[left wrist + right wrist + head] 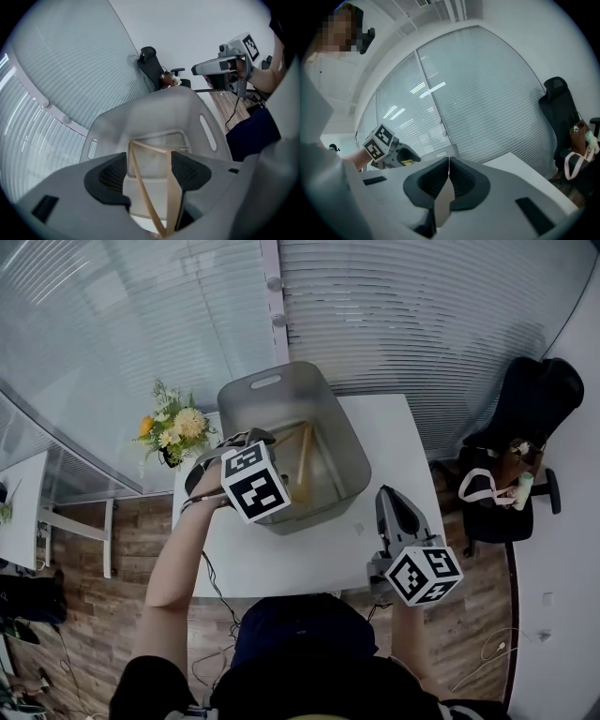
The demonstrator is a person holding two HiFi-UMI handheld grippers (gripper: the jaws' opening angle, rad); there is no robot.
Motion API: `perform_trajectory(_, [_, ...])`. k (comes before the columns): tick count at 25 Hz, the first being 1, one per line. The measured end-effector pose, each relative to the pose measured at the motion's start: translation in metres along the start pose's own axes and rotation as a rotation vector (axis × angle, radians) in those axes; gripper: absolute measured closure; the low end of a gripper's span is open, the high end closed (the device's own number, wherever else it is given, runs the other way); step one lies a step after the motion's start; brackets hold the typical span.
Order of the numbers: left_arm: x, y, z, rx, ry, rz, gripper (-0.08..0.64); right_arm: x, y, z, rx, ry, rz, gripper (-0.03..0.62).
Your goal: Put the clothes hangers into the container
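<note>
**A:** How far along are we?

**B:** Late, I'd judge. A wooden hanger (303, 460) lies inside the grey container (300, 395), which stands at the far side of the white surface (375, 437). I see no hanger anywhere on the surface itself.

**A:** Only one in there?

**B:** At least one. The wood pieces overlap, so I cannot count them.

**A:** And the left gripper (258, 437)?

**B:** It hangs over the container's near left rim. In its own view the left gripper (150, 173) has its jaws spread wide. The hanger (174, 197) shows in the gap between them, one arm running close by the right pad, but the pads are not pinching it. It looks to be lying in the container.

**A:** The right gripper (394, 498)?

**B:** Held back at the near right edge of the surface. The right gripper (449, 164) has its jaws pressed together on nothing.

**A:** So what's left?

**B:** Probably just lifting the left gripper clear, unless more hangers wait out of view.

**A:** Any brand, label or writing?

**B:** None I can read. Only the black-and-white square patterns on the marker cubes (255, 482), and those carry no letters.
</note>
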State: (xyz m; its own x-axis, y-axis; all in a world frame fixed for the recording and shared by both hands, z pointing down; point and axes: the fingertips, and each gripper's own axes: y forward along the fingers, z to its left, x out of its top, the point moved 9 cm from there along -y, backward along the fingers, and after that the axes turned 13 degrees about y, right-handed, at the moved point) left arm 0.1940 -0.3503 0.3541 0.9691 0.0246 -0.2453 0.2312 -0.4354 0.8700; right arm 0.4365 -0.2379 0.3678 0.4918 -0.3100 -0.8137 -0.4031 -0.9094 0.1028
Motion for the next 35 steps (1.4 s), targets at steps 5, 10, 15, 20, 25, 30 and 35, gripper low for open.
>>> perform_trajectory(5, [-0.008,-0.009,-0.002,-0.019,-0.085,-0.083,0.258,-0.002,0.0,0.004,0.009,-0.004,0.01,0.563])
perform_trajectory(10, [-0.024,-0.019,0.002,0.041,-0.167,-0.144,0.258,-0.006,0.001,0.01,0.013,-0.01,0.018,0.563])
perform_trajectory(15, [-0.042,-0.032,0.004,0.085,-0.287,-0.249,0.258,-0.009,0.0,0.02,0.017,-0.02,0.017,0.563])
perform_trajectory(20, [-0.058,-0.046,0.0,0.138,-0.359,-0.346,0.258,-0.013,-0.003,0.026,0.016,-0.042,0.018,0.563])
perform_trajectory(25, [-0.077,-0.069,-0.003,0.233,-0.467,-0.464,0.259,-0.015,-0.006,0.036,0.016,-0.057,0.015,0.563])
perform_trajectory(30, [-0.089,-0.095,-0.019,0.274,-0.56,-0.636,0.271,-0.019,-0.007,0.05,0.026,-0.072,0.002,0.563])
perform_trajectory(35, [-0.101,-0.118,-0.038,0.341,-0.617,-0.761,0.301,-0.027,-0.002,0.068,0.055,-0.086,-0.005,0.563])
